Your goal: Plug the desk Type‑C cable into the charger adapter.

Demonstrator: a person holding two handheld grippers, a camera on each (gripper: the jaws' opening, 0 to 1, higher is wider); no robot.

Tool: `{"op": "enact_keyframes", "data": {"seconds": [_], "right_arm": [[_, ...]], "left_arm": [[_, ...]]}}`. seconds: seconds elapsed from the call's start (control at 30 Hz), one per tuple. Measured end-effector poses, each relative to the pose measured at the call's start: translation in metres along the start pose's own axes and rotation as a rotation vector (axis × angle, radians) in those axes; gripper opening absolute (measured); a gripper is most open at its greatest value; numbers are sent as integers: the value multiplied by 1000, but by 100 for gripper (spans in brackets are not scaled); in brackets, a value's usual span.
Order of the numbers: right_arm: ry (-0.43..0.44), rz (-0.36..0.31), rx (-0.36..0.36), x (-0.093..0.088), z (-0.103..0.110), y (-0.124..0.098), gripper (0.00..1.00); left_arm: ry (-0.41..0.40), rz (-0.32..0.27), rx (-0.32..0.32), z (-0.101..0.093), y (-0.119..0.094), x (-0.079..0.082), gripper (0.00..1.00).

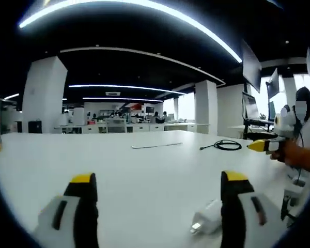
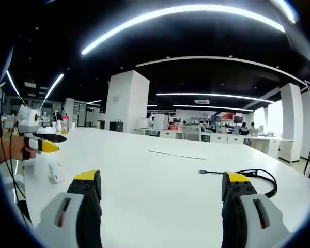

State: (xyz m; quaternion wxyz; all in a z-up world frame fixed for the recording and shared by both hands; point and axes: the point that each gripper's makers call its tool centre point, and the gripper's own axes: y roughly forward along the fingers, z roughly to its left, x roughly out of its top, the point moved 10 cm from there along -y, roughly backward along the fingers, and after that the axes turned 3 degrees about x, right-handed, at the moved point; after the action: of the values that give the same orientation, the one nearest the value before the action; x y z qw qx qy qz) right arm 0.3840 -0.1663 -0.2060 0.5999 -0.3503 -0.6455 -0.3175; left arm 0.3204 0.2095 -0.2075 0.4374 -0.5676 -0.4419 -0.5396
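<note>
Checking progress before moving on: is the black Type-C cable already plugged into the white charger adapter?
No: the black cable lies coiled, apart from the white charger adapter across the white desk.

Open-plan office: long white table (image 2: 160, 175) up front, rows of desks (image 1: 129, 127) with seated people at twelve o'clock, monitors (image 1: 250, 106) at two o'clock, white pillars (image 2: 126, 101), curved ceiling light strips (image 1: 144, 8).

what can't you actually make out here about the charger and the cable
- Charger adapter, left gripper view: partly hidden behind the left gripper's own jaw; its port is unreadable.
- Charger adapter, right gripper view: too small to show any port.
- Type-C cable, right gripper view: the coil's near part is hidden behind the right gripper's jaw; the plug tip is too small.
- Type-C cable, left gripper view: distant, connector type unreadable.
</note>
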Motion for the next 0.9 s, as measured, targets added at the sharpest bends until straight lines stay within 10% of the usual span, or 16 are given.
{"op": "enact_keyframes", "data": {"seconds": [0.63, 0.9], "right_arm": [[-13, 4, 1, -1, -5, -1, 99], [-31, 102, 25, 0, -51, 12, 97]], "left_arm": [[2, -27, 36, 5, -2, 4, 100], [-2, -35, 34, 6, -5, 6, 100]]}}
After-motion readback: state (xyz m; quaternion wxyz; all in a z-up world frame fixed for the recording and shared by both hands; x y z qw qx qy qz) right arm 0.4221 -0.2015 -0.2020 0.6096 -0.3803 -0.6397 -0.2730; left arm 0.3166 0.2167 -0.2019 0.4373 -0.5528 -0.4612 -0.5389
